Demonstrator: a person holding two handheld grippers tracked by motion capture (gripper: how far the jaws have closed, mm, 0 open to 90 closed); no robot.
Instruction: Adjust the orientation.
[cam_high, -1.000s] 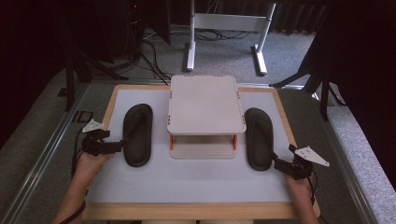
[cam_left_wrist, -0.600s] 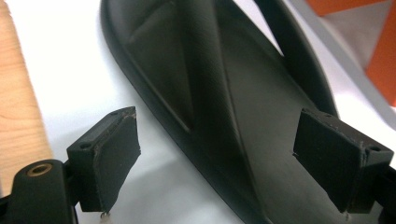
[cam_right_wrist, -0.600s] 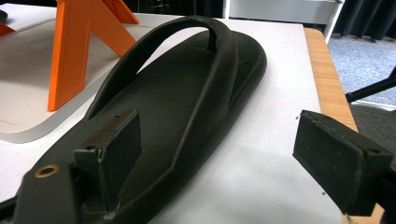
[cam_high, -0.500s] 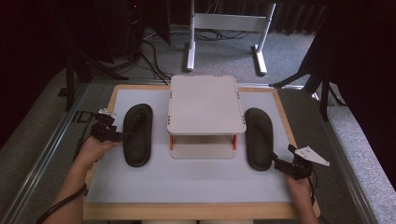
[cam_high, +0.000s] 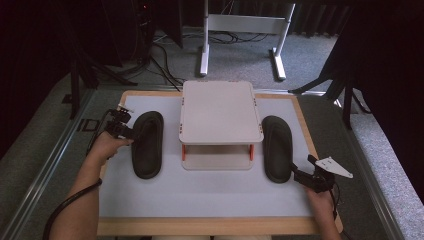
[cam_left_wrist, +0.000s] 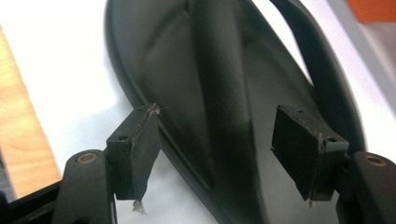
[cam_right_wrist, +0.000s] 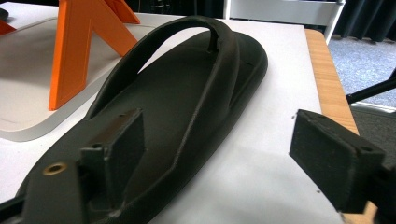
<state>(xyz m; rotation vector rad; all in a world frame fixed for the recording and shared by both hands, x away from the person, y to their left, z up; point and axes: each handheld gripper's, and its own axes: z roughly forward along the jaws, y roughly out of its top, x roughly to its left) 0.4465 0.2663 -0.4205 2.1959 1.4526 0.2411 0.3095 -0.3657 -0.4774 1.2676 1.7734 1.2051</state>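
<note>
Sandal (cam_left_wrist: 224, 93) — between left claw (cam_left_wrist: 224, 154) pads.

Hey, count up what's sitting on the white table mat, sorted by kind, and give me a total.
Black flip-flops: 2, the left flip-flop and the right flip-flop
Pale two-tier stand with orange legs: 1, the stand between them
Total: 3

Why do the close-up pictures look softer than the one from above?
In the high view the table is evenly lit and the room behind is dark. In the left gripper view the sandal sits so near the lens that it blurs. In the right gripper view the other sandal is sharper, with a soft shadow beside it.
</note>
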